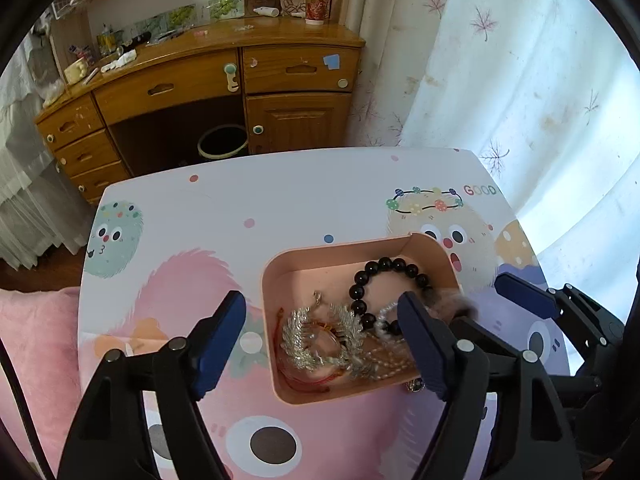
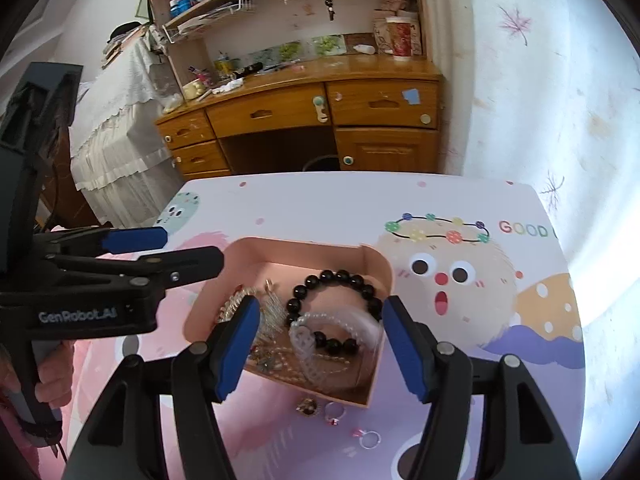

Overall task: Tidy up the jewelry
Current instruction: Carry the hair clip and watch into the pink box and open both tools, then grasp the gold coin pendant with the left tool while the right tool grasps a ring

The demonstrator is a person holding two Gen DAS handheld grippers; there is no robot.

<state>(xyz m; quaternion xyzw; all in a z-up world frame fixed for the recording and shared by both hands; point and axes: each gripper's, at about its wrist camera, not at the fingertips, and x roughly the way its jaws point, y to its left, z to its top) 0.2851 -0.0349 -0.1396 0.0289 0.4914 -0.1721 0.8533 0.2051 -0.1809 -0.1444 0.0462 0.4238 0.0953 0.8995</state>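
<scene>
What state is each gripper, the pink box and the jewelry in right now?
left gripper: open, holding nothing.
right gripper: open, holding nothing.
pink box: open-topped, on the table.
black bead bracelet: lying inside the box.
silver leaf piece: lying inside the box.
three rings: loose on the table, outside the box.

Bench with cartoon-printed top.
A pink tray (image 2: 374, 268) of jewelry rests on the bench (image 2: 320, 208); a brooch (image 2: 308, 407) and two rings (image 2: 335, 414) (image 2: 369, 439) lie on the surface just beside the tray's near wall.
</scene>
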